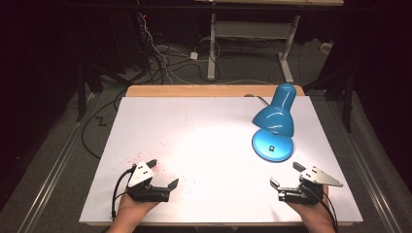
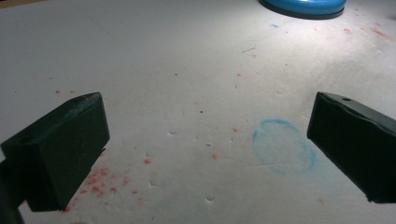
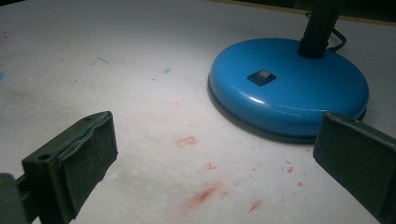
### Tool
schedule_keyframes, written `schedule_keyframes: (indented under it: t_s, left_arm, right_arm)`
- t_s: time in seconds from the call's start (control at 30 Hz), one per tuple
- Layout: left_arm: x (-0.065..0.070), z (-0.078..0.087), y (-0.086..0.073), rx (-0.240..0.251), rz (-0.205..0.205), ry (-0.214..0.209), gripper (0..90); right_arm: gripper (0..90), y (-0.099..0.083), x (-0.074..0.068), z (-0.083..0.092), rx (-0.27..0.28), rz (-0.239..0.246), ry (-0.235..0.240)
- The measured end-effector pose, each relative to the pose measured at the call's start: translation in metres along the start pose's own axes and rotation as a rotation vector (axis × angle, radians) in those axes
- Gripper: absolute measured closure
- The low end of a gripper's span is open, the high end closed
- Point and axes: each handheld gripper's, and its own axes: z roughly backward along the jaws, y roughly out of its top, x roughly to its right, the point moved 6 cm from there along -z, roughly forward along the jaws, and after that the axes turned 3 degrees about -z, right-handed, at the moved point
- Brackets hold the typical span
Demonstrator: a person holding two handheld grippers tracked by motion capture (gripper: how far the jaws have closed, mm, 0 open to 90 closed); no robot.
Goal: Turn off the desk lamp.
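Both grippers sit at the near edge of the white table (image 1: 145, 121): left gripper (image 1: 163, 174) toward the near-left corner, right gripper (image 1: 286, 174) toward the near-right, each with jaws spread, nothing between. Blue desk lamp (image 1: 273, 127) stands right of centre, just beyond the right gripper.

Dark room, grey floor (image 1: 58, 160), tangled cables (image 1: 160, 58).

No legible text or labels anywhere (only smudges on the table sheet (image 1: 204, 121))

White table (image 1: 204, 121) bears a blue lamp (image 1: 273, 145).
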Motion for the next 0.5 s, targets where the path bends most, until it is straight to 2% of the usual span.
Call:
schedule_keyframes:
  t_s: [0.07, 0.17, 0.3, 0.5]
  left_arm:
    - [-0.0005, 0.0002, 0.0001, 0.017, -0.001, -0.007, 0.0]
    - [-0.0036, -0.0004, -0.0015, 0.044, 0.022, -0.023, 0.0]
    - [-0.0025, 0.0003, -0.0020, 0.053, 0.012, -0.019, 0.0]
    - [-0.0040, -0.0002, -0.0025, 0.054, 0.029, -0.018, 0.0]
  right_arm:
    - [0.2, -0.0003, 0.0001, 0.0001, 0.004, -0.001, -0.003]
    - [0.2, -0.0004, -0.0003, 0.0009, 0.014, 0.003, -0.003]
    - [0.3, -0.0005, -0.0002, 0.0017, 0.025, 0.002, 0.003]
    - [1.1, -0.0007, 0.0008, 0.0020, 0.029, -0.007, 0.008]
